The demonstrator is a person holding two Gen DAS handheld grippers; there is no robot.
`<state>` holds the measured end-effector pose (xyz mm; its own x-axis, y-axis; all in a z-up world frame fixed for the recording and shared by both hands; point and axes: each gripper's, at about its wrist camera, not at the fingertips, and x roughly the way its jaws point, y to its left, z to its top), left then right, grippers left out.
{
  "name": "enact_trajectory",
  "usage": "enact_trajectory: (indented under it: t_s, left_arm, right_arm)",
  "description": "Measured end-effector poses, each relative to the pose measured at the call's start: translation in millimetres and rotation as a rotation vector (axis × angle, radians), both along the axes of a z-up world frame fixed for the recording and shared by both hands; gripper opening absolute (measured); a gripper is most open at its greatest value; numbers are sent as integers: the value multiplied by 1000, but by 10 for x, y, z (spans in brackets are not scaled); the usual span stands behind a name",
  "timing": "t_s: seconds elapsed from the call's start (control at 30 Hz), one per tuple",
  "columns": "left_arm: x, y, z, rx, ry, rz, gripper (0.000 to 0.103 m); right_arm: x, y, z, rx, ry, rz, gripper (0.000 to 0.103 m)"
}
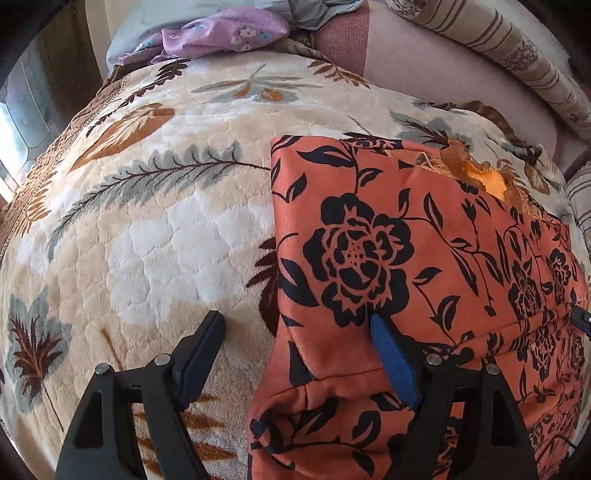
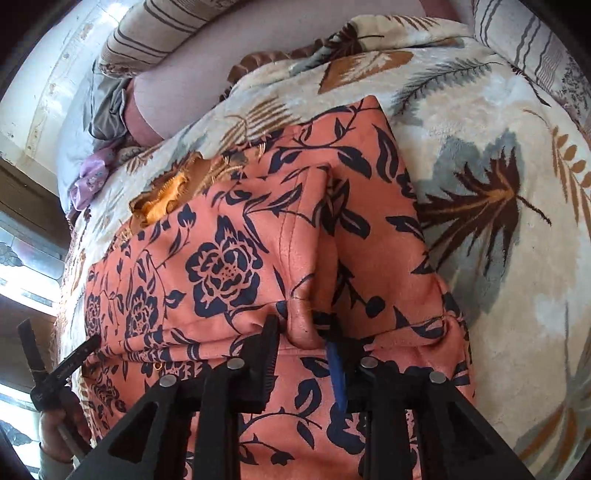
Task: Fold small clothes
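An orange-red fabric garment printed with dark navy roses and leaves [image 1: 406, 258] lies folded on a plush cream blanket patterned with brown and grey leaves [image 1: 147, 229]. It covers the right half of the left wrist view and the centre of the right wrist view, with a frayed golden-orange patch [image 1: 484, 177] showing at its far edge.

The left gripper [image 1: 295, 325] stands wide apart. Its left finger hangs over bare blanket just beside the garment's left edge, and its blue-padded right finger lies over the printed cloth; neither pad pinches anything.

The right gripper [image 2: 303, 332] is narrow, with a raised ridge of the garment's cloth bunched between its black left finger and its blue-padded right finger; the pads seem to press on that fold.

At the far edge of the blanket lie a crumpled lilac floral cloth [image 1: 221, 33] and striped beige cushions [image 1: 498, 48].
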<state>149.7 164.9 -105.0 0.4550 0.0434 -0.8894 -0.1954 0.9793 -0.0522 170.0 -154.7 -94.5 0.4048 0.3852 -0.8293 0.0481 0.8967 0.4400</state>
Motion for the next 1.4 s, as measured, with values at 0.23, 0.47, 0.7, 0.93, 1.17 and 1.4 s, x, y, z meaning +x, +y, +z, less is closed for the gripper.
enact_trajectory:
  t_s: [0.23,0.47,0.7,0.93,1.17,1.4]
  left_arm:
    - [0,-12,-16,17,-12,-12,83]
    - [25,-13,-23,29,-18,-31,86]
    - [24,-11,-43,46,-31,-45,90]
    - [41,-25,-66,60,-39,-40,94]
    - [-20,9,136,56,-53,11,93]
    - [88,117,405,-29,-185,23,93]
  right_arm:
    - [269,-274,179,155,-81,-105,81]
    - [801,-103,18,95,43,-23,9]
    - [739,12,225,-322,-85,8,51]
    - [207,-171,602,90,-257,-25,81]
    - [282,-237,0,204,-15,-66,78]
    - [641,-610,333,99,-107,-148,78]
